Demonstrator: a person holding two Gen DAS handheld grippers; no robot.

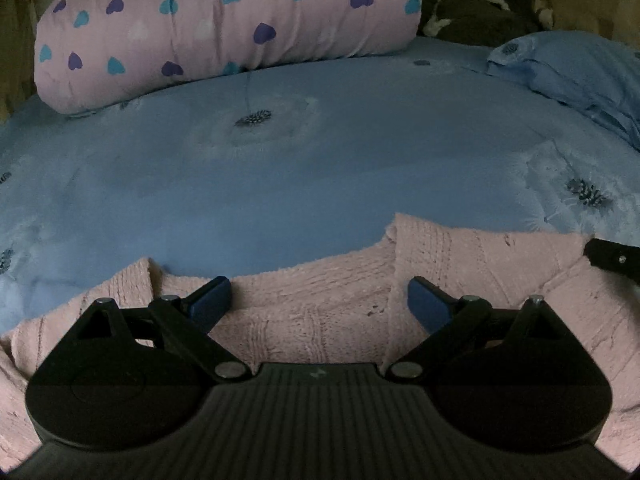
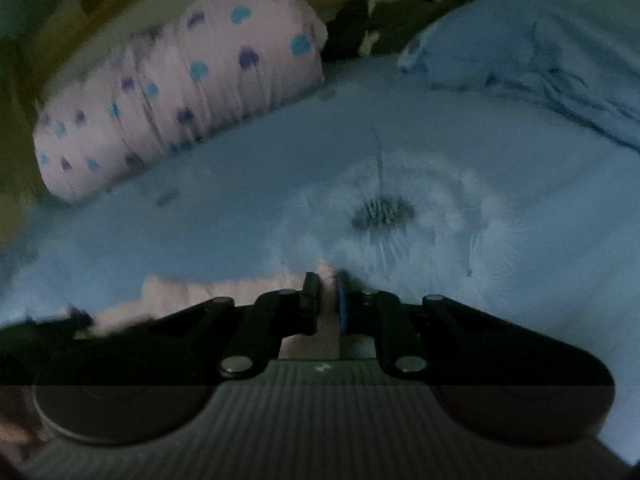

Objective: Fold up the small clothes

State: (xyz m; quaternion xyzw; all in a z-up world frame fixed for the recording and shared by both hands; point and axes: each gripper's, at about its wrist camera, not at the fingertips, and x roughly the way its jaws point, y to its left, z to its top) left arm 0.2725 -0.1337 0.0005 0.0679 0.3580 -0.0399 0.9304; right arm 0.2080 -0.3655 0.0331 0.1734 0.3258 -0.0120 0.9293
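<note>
Left gripper (image 1: 319, 300) agape, right gripper (image 2: 329, 300) clamped.

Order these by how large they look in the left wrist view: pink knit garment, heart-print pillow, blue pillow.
1. heart-print pillow
2. pink knit garment, partly hidden by the gripper, so possibly larger
3. blue pillow, cut off at the edge

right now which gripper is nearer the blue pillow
Right. The right gripper, shut on the pink knitted garment, sits nearer the blue pillow; the open left gripper is farther left.

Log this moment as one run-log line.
left gripper: open over pink knit garment | right gripper: shut on garment edge | surface: blue bedspread
</note>
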